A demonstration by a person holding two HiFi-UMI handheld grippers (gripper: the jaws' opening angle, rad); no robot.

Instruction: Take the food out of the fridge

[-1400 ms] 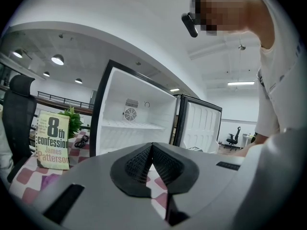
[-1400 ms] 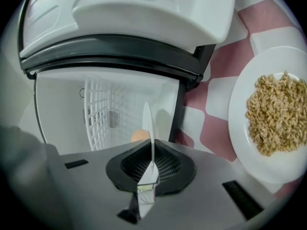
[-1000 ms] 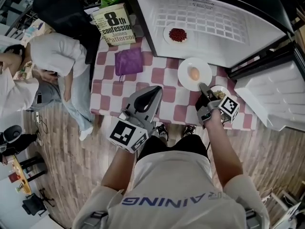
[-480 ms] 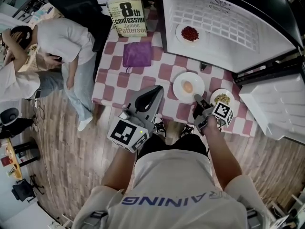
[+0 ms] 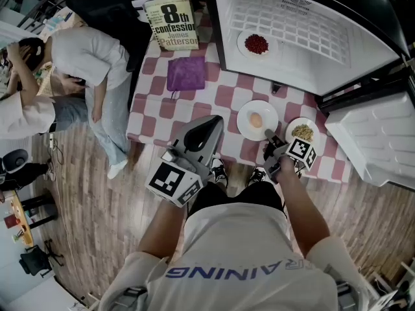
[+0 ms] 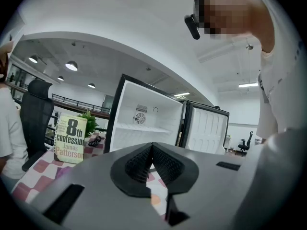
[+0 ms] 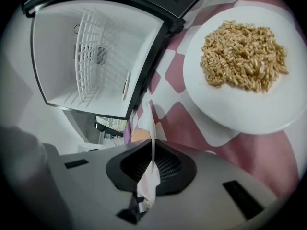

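Observation:
An open white fridge (image 5: 305,31) stands on the checkered table (image 5: 224,96); on its shelf is a small plate (image 5: 245,44) of red food (image 5: 257,44). An egg (image 5: 256,120) lies on a white plate (image 5: 245,127) near the table's front edge. My right gripper (image 5: 268,135) is shut on that plate's right rim; in the right gripper view the rim runs edge-on between the closed jaws of that gripper (image 7: 152,150). Just right of it sits a plate (image 5: 292,126) of grains (image 7: 244,56). My left gripper (image 5: 206,127) hovers shut and empty over the table's front edge.
A book (image 5: 172,21) stands at the table's back left, with a purple cloth (image 5: 186,74) in front of it. The fridge door (image 5: 376,141) swings open to the right. A person in white (image 5: 84,50) sits left of the table. Wooden floor lies below.
My right gripper has come down and toward the table's front edge with the egg plate, which now lies closer to the grain plate's left. The left gripper has stayed put.

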